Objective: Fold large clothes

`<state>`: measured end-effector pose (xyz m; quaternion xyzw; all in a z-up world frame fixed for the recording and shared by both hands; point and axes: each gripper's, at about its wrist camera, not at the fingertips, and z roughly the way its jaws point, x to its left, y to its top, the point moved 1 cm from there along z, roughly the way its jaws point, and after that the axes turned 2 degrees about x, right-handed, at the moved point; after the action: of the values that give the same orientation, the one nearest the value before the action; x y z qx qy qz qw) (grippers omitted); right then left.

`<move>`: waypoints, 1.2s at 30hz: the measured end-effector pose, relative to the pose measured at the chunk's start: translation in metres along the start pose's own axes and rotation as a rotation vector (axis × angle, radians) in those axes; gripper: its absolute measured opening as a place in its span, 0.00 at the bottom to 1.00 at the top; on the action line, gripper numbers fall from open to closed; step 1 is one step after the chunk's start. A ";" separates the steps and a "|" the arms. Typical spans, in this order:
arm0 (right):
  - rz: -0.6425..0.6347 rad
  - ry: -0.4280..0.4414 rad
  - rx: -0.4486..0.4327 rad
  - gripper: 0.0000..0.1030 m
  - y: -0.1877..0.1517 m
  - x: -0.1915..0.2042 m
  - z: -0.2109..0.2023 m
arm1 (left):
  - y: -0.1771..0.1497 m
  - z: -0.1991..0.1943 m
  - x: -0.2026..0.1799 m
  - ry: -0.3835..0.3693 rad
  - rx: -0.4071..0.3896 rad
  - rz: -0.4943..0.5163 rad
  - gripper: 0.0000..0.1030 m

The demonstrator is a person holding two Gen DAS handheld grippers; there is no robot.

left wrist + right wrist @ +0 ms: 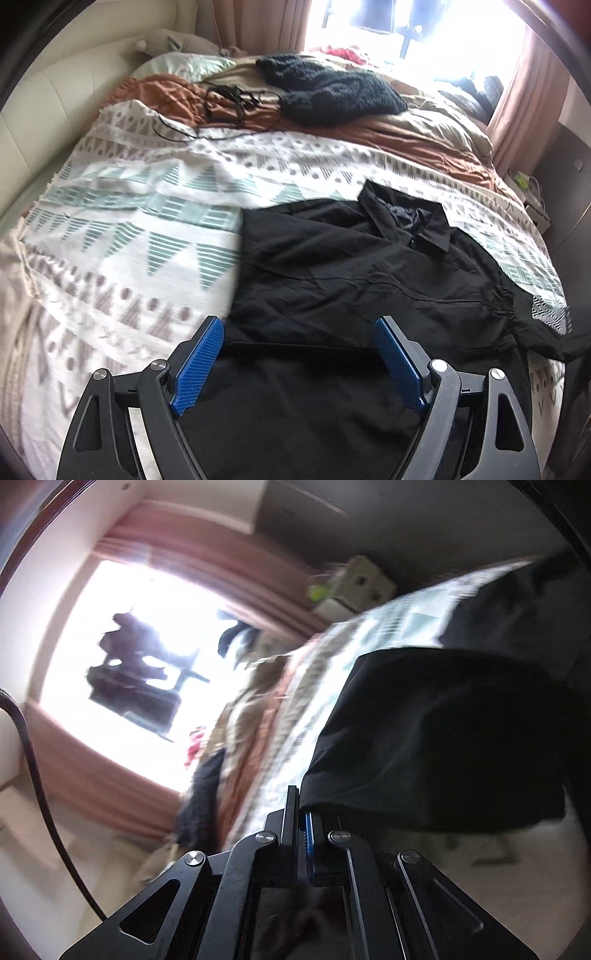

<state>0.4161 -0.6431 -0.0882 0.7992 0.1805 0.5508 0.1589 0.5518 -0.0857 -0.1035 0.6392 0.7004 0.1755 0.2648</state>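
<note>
A black collared shirt [351, 266] lies crumpled on the patterned bedspread [147, 221], its collar pointing toward the far side of the bed. My left gripper [300, 323] hovers over the shirt's near part with its blue pads [199, 362] wide apart and nothing pinched between them. A fold edge of the cloth runs across below the gap. In the tilted, blurred right wrist view, my right gripper [301, 805] is shut, and the edge of the black shirt [443, 738] is pinched at its tips and hangs lifted off the bed.
A dark knitted garment [332, 92] and tangled black cords [229, 103] lie on the rust-coloured sheet at the far end. Pillows [184, 62] sit by the padded headboard at left. A bright window with pink curtains [147, 646] is beyond; a small bedside stand [532, 192] is at right.
</note>
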 end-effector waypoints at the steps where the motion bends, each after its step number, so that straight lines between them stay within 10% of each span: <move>1: -0.015 0.029 0.000 0.04 -0.007 0.012 -0.003 | 0.000 -0.007 0.007 0.002 -0.008 -0.002 0.82; 13: -0.143 0.212 0.080 0.04 -0.090 0.106 0.020 | 0.003 -0.063 0.096 0.026 -0.053 -0.058 0.82; 26: -0.312 0.199 0.314 0.06 -0.193 0.149 0.101 | -0.026 -0.048 0.183 0.043 0.006 -0.169 0.82; 27: -0.329 0.179 0.360 0.10 -0.203 0.150 0.111 | -0.029 -0.046 0.186 0.043 0.016 -0.178 0.82; 30: -0.349 0.137 0.583 0.72 -0.240 0.145 0.148 | -0.036 -0.042 0.189 0.050 0.042 -0.194 0.82; 36: -0.343 -0.014 0.795 0.78 -0.288 0.124 0.162 | -0.036 -0.058 0.159 0.039 0.022 -0.139 0.82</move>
<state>0.5758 -0.3398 -0.1723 0.7604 0.5076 0.3988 -0.0709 0.4814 0.0728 -0.1021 0.5883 0.7500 0.1616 0.2556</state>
